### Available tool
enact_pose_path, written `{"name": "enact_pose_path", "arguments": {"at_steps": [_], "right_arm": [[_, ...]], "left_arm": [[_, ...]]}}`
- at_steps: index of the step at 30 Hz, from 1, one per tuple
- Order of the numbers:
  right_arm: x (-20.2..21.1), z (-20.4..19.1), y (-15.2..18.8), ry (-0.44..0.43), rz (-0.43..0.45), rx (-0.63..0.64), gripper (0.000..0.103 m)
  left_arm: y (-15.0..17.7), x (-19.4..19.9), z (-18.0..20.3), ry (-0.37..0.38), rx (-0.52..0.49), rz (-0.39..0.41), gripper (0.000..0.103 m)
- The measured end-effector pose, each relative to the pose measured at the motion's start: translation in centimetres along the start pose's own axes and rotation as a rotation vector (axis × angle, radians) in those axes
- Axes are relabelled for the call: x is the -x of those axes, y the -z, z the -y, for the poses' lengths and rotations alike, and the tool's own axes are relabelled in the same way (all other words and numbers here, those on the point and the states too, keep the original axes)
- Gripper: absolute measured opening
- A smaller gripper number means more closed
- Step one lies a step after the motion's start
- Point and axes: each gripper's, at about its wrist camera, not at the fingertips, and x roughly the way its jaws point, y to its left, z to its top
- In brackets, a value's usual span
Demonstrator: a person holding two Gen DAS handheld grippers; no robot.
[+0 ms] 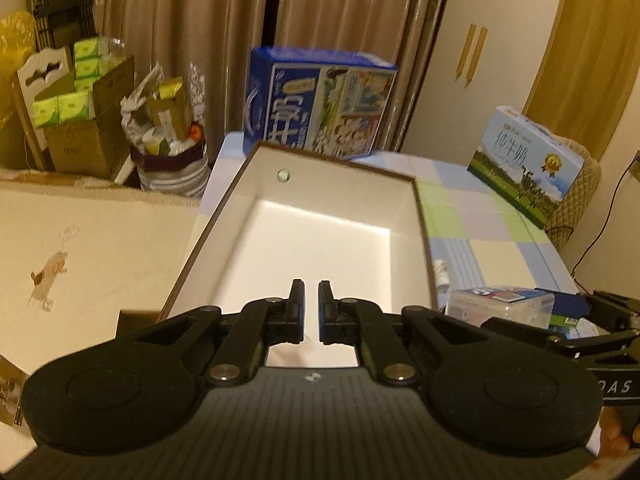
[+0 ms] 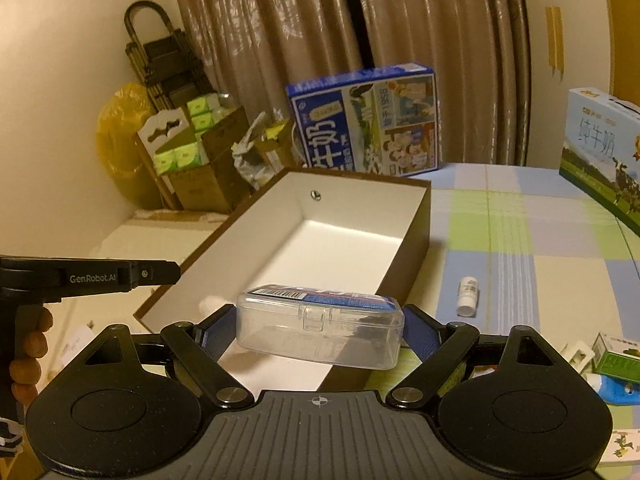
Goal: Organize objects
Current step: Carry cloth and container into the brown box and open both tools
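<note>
A: Two grippers are up, but only the right gripper point(image 2: 319, 330) carries anything: its pads press the short ends of the clear plastic case point(image 2: 319, 326), which hangs level between the fingers

B: And the left gripper point(image 1: 311, 307)?

A: Its fingers are drawn together with nothing between them, poised over the near end of the open box point(image 1: 424, 220)

B: So where does the case go?

A: I judge into that box. Its white floor lies just beyond the right fingertips, bare as far as I can see

B: How should it be done well?

A: Carry the case forward past the near wall, keep it flat, lower it until it rests on the floor, then spread the fingers. Leave room on either side of the pads so they clear the brown walls

B: The small white bottle point(image 2: 468, 295)?

A: Right of the right fingers, on the checked cloth point(image 2: 520, 216), untouched
</note>
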Motion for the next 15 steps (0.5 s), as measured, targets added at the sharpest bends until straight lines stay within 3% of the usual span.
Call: {"name": "enact_pose_path", "arguments": {"at_steps": [15], "right_arm": [[-7.6,-2.4,0.8,-0.016,-0.124,0.077,0.085]], "left_arm": [[0.3,-4.6,-4.4,-0.034,0.009,-0.159,0.008]]}}
